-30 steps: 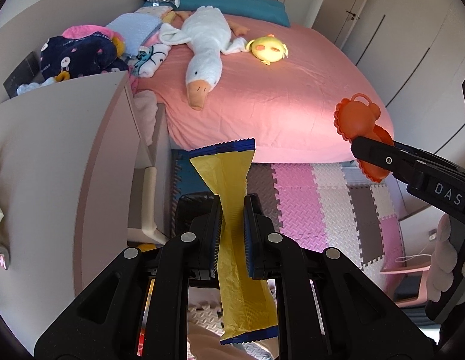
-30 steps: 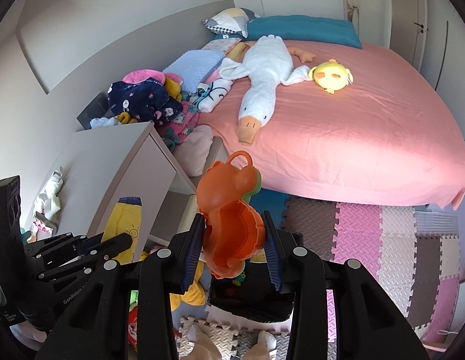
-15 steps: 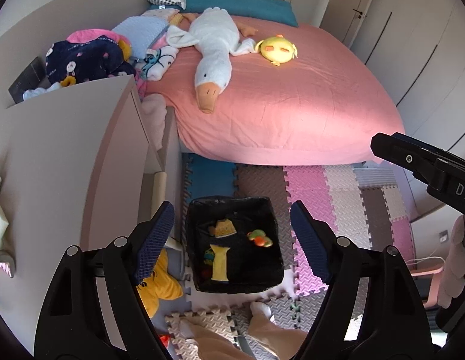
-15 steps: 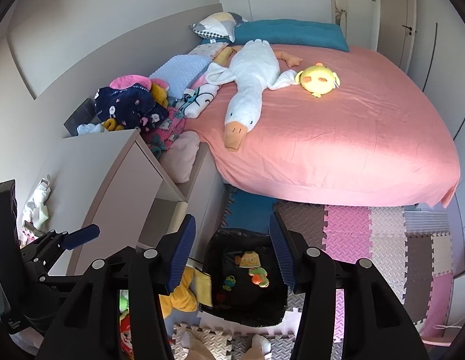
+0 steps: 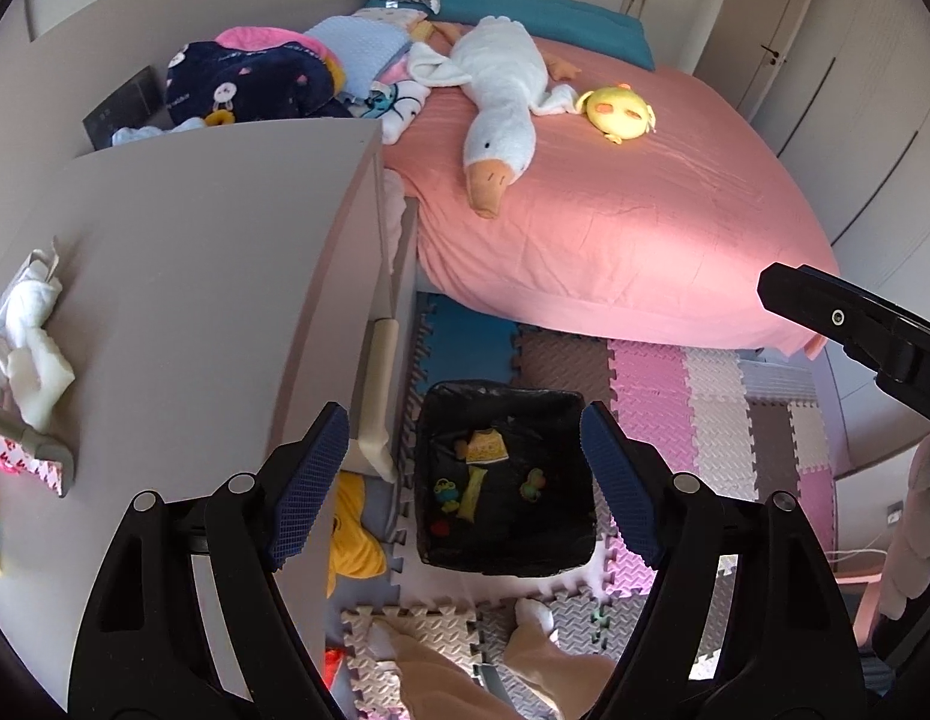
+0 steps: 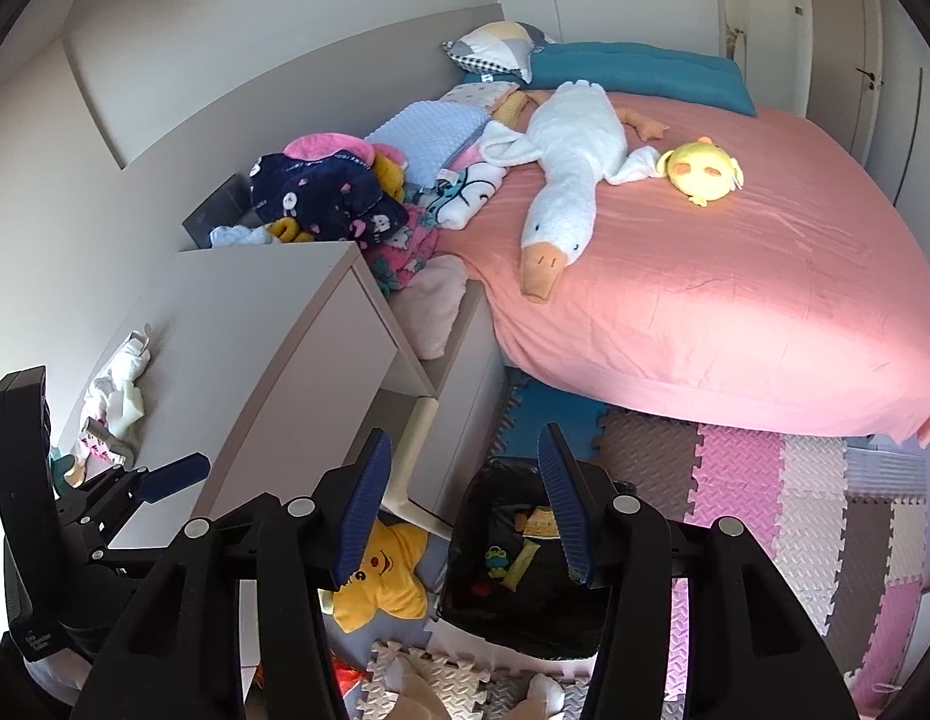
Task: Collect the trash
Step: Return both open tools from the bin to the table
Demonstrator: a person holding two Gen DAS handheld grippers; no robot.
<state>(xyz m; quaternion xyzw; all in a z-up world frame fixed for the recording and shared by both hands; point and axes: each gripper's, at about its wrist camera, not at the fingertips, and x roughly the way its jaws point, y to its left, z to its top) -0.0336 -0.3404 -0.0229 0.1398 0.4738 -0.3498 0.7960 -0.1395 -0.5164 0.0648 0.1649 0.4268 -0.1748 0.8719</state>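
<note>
From my remote seat I saw the foam-tile floor (image 5: 705, 420) carrying a black bin (image 5: 504, 561) at about six o'clock, with a yellow star plush (image 6: 384, 585) lying just beside it at seven o'clock. The pink bed (image 5: 633, 228) filled the one-to-three o'clock region; on it lay a white goose plush (image 5: 504, 114), a round yellow chick plush (image 5: 621, 114) just beside the goose, a teal bolster (image 5: 543, 15) at twelve o'clock and a heap of clothes and blankets (image 6: 339, 192) at eleven. The grey cabinet top (image 5: 213, 276) at nine o'clock bore a crumpled white cloth (image 5: 30, 342) near its left edge.
</note>
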